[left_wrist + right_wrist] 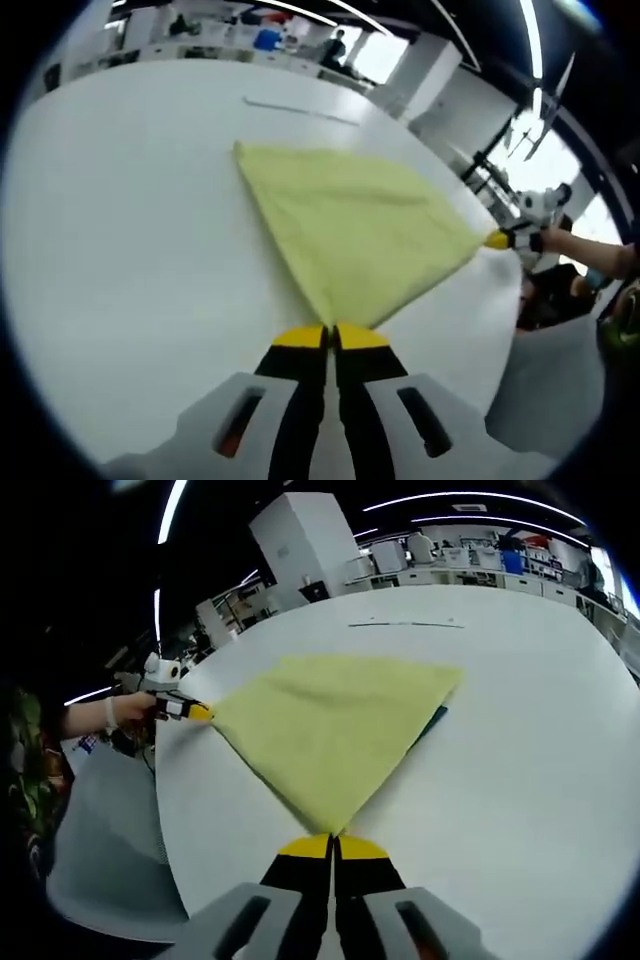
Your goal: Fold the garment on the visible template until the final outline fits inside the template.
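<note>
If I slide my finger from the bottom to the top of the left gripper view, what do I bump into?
left gripper shut on a corner → yellow cloth spread on the white table → thin line marked on the table → shelves and desks at the back of the room

A lab or workshop: long ceiling light strips [470, 496], cluttered far benches [470, 570], and a large white worktable [130, 220].
</note>
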